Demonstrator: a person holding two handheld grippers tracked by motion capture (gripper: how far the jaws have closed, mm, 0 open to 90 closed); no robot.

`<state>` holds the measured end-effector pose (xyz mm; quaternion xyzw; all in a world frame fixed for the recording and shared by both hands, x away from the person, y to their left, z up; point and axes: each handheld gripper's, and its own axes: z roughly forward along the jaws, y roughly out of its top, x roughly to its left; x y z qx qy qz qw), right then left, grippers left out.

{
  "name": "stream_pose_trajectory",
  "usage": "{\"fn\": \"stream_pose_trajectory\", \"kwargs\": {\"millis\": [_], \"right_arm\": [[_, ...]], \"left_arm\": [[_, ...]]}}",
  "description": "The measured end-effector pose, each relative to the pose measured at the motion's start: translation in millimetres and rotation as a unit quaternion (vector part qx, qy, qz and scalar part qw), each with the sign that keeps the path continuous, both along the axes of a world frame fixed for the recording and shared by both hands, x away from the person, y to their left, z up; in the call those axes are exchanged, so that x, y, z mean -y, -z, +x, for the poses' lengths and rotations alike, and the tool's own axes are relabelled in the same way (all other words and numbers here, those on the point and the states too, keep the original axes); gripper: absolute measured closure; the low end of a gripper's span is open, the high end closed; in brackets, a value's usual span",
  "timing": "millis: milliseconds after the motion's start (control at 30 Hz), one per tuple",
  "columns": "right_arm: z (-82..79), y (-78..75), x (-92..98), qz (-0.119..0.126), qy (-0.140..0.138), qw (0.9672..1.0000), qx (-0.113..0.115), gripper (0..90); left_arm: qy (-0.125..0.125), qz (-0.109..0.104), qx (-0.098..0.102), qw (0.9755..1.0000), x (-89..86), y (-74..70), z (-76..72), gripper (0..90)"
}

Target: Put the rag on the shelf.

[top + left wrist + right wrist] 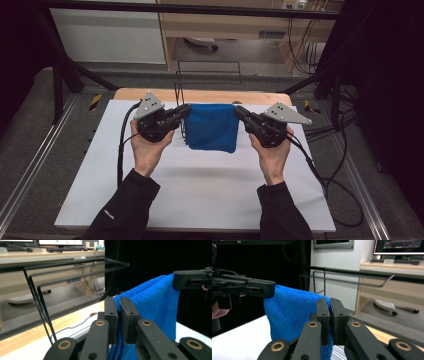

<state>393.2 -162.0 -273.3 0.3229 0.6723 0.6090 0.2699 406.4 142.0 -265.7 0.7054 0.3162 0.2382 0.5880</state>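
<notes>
Both tongs — left tongs (186,112), right tongs (238,112) — are clenched on the top corners of a folded blue microfibre cloth (212,127), hanging beside the black wire rack (181,95) — next, I judge, draping it over a rail.

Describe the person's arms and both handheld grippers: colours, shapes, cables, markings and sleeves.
Both forearms wear black long sleeves; the left sleeve bears a small pale mark. The left gripper and right gripper are black, each topped by a grey three-cornered plate dotted with small holes. A black cable trails from each. In the gripper views, flat black fingers sit on linkage arms with brass-coloured pivot rings.
</notes>
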Motion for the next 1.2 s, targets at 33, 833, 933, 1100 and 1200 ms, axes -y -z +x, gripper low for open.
{"fn": "stream_pose_trajectory", "kwargs": {"millis": [33, 833, 933, 1100, 1200], "right_arm": [[0.7, -2.2, 0.4, 0.003, 0.001, 1.0000, 0.001, 86.8], [30.8, -57.4, -6.6, 0.010, 0.016, 0.9981, 0.058, 86.8], [34.5, -62.9, -7.9, 0.010, 0.018, 0.9979, 0.062, 86.9], [39.5, -73.5, -8.9, 0.011, 0.022, 0.9973, 0.069, 86.9], [43.4, -79.6, -8.6, 0.015, 0.024, 0.9970, 0.072, 86.9]], "left_arm": [[0.000, -0.002, 0.003, 1.0000, 0.2, -2.6, 0.5, 84.1], [-0.020, -0.037, 0.048, 0.9980, -3.7, -55.9, 30.3, 84.1], [-0.024, -0.038, 0.051, 0.9977, -4.1, -62.2, 34.6, 84.1], [-0.024, -0.042, 0.060, 0.9970, -3.1, -70.7, 37.7, 84.1], [-0.029, -0.039, 0.069, 0.9964, -2.5, -77.1, 39.8, 84.1]]}}
